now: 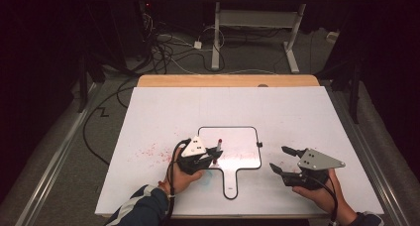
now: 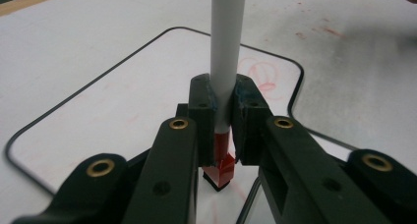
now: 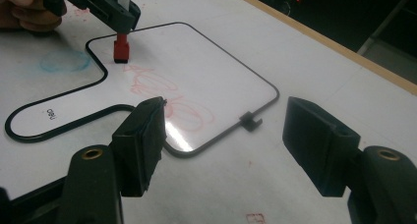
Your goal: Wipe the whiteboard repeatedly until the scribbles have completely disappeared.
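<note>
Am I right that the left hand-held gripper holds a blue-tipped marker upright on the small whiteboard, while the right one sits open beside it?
Not quite: the marker has a red tip, not blue, as the left gripper view shows. Otherwise yes: the left hand-held gripper holds it upright on the whiteboard, and the right hand-held gripper sits open beside it.

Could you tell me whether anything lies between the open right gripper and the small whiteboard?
Nothing visible does: the right gripper has its fingers spread just beside the whiteboard, with bare table between.
</note>
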`<state>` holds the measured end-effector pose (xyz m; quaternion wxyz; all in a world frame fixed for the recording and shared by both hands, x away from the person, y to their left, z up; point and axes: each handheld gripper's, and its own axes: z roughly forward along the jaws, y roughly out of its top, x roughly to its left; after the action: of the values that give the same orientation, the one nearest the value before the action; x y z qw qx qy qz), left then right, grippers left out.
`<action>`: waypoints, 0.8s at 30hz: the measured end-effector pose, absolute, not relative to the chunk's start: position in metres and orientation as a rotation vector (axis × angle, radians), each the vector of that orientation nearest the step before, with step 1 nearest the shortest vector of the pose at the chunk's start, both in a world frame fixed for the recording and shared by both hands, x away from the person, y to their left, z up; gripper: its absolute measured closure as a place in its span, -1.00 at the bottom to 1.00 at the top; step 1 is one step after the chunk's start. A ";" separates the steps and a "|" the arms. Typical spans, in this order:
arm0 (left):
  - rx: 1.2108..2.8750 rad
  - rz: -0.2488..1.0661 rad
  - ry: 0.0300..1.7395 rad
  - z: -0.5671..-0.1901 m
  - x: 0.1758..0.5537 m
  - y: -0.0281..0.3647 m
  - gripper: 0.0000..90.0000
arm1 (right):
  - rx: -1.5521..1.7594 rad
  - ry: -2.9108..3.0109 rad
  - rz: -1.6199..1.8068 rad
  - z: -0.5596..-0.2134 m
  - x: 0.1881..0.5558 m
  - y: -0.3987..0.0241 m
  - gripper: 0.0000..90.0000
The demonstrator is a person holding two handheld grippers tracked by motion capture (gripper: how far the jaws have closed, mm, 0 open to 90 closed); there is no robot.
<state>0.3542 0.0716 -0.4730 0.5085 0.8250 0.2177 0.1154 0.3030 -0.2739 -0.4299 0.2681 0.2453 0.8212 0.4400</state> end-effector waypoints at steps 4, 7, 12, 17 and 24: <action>2.004 0.266 0.470 -0.472 0.355 0.049 0.76 | 0.666 2.219 1.178 -0.431 0.303 -0.273 -0.25; 2.011 0.265 0.446 -0.472 0.357 0.038 0.76 | 0.656 2.225 1.173 -0.432 0.301 -0.273 -0.25; 2.008 0.264 0.445 -0.472 0.364 0.028 0.76 | 0.642 2.230 1.159 -0.434 0.298 -0.275 -0.25; 2.009 0.256 0.439 -0.472 0.371 0.013 0.76 | 0.644 2.222 1.158 -0.432 0.300 -0.274 -0.25; 2.015 0.245 0.404 -0.471 0.368 -0.014 0.75 | 0.638 2.225 1.151 -0.433 0.301 -0.273 -0.25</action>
<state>0.3683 -0.0136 -0.4708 0.5108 0.8369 0.1680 0.1018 0.3010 -0.2729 -0.4330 0.2749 0.2372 0.8276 0.4281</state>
